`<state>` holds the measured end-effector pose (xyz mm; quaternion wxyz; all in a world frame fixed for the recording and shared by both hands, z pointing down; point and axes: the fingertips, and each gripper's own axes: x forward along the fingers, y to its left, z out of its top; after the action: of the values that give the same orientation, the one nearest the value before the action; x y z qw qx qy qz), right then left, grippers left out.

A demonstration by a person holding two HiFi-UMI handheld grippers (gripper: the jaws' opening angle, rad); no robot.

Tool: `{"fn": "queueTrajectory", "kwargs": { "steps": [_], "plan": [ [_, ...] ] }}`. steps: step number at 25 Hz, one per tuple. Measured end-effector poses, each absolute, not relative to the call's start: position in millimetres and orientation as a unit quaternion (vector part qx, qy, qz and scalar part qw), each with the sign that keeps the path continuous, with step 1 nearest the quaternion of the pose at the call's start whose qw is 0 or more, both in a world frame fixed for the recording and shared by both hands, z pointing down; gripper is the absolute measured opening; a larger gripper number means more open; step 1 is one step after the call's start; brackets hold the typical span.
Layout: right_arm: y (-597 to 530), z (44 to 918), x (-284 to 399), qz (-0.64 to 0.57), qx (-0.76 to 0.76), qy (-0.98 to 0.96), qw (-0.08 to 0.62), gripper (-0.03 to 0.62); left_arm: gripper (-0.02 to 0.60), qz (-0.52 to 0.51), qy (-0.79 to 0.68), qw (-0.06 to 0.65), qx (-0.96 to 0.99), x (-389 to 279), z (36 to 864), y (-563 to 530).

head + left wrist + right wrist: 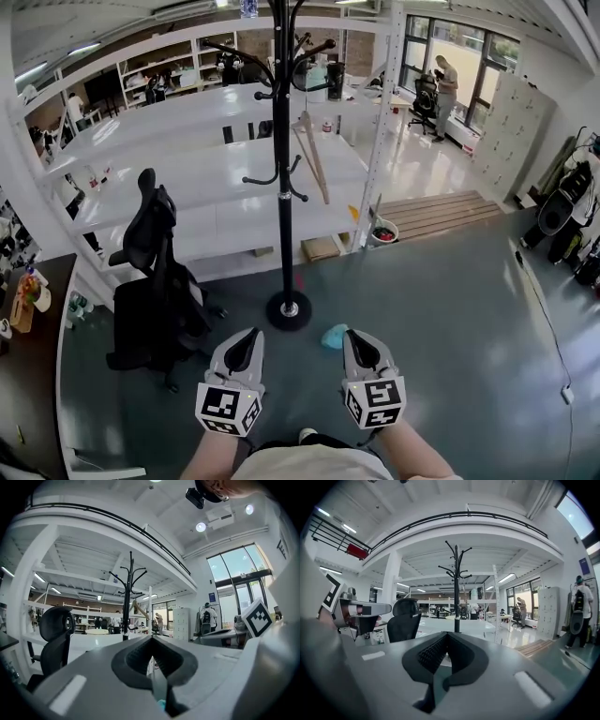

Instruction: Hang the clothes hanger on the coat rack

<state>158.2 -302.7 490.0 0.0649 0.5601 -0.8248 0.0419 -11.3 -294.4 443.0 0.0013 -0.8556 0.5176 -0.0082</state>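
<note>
A black coat rack (284, 187) stands on the grey floor ahead of me, its round base (288, 310) just beyond both grippers. A wooden clothes hanger (315, 155) hangs from one of its upper arms, on the rack's right side. The left gripper view shows the rack (126, 602) with the hanger (138, 608) beside its pole. My left gripper (250, 335) and right gripper (352, 335) are held low and side by side, pointing at the rack. Both are shut with nothing between the jaws. The rack (456, 597) is centred in the right gripper view.
A black office chair (155, 272) stands left of the rack. A teal object (334, 336) lies on the floor between the base and my right gripper. White shelving (216, 202) runs behind the rack. A person (445, 89) stands far back right. A dark table edge (47, 309) is at left.
</note>
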Motion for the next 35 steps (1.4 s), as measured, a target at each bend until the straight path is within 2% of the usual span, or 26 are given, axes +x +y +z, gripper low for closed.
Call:
{"fn": "queueTrajectory", "kwargs": {
  "steps": [21,35],
  "plan": [
    [-122,506,67,0.071,0.580,-0.805,0.106,0.026,0.000,-0.040,0.508,-0.036,-0.860,-103,466,-118],
    [-61,499,55,0.101,0.578,-0.805,0.080,0.026,0.000,-0.022,0.486,-0.021,-0.873,-105,446,-60]
  ]
}}
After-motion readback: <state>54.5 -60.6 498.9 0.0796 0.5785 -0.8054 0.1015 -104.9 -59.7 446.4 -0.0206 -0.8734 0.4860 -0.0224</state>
